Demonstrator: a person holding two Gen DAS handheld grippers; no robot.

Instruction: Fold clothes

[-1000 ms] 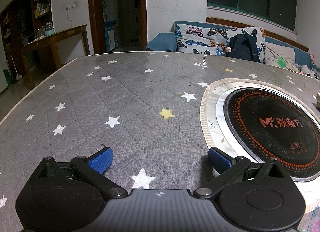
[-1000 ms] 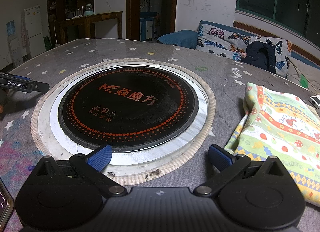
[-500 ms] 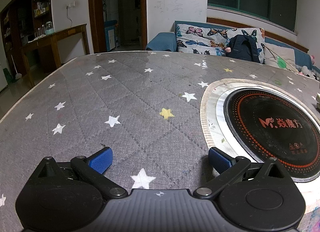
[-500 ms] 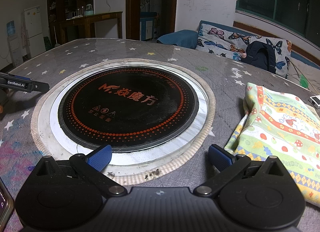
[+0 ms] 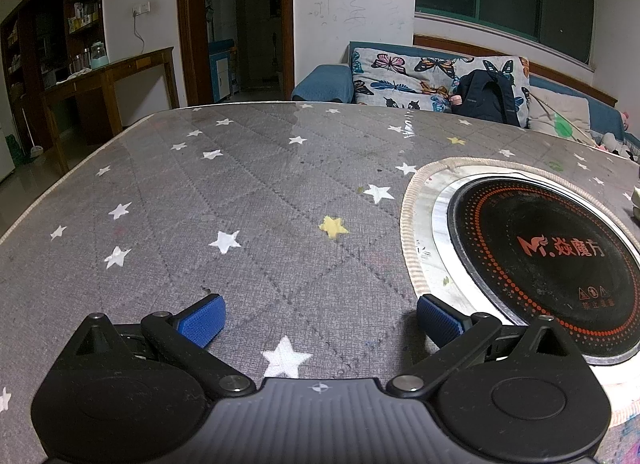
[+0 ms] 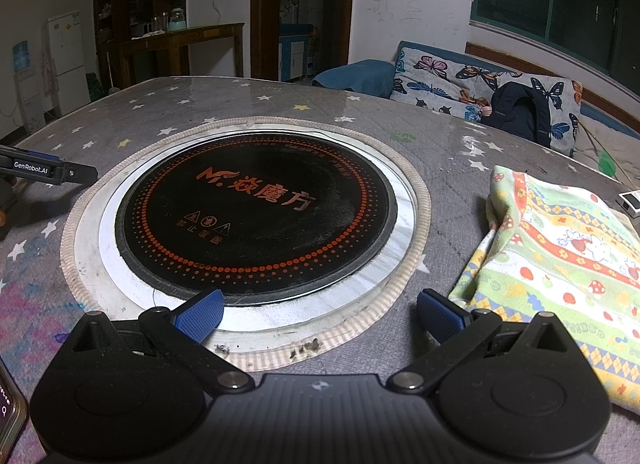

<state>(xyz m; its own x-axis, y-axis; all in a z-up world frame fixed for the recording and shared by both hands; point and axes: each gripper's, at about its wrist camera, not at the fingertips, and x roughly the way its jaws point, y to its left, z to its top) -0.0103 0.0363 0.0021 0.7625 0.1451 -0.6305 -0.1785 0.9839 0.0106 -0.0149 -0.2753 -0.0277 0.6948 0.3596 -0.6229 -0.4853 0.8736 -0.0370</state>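
A colourful striped children's garment (image 6: 560, 260) lies crumpled on the grey star-patterned table at the right of the right wrist view; its edge just shows at the far right of the left wrist view (image 5: 636, 204). My right gripper (image 6: 320, 314) is open and empty, low over the table, with its right finger close to the garment's left edge. My left gripper (image 5: 320, 318) is open and empty over bare tablecloth, left of the round cooktop. The left gripper's body also shows at the left of the right wrist view (image 6: 44, 170).
A round black induction cooktop (image 6: 256, 212) with a metal ring is set in the table's middle. A phone corner (image 6: 10, 408) lies at the bottom left. A small box (image 6: 630, 200) sits behind the garment. A sofa with a backpack (image 5: 486, 98) stands beyond the table.
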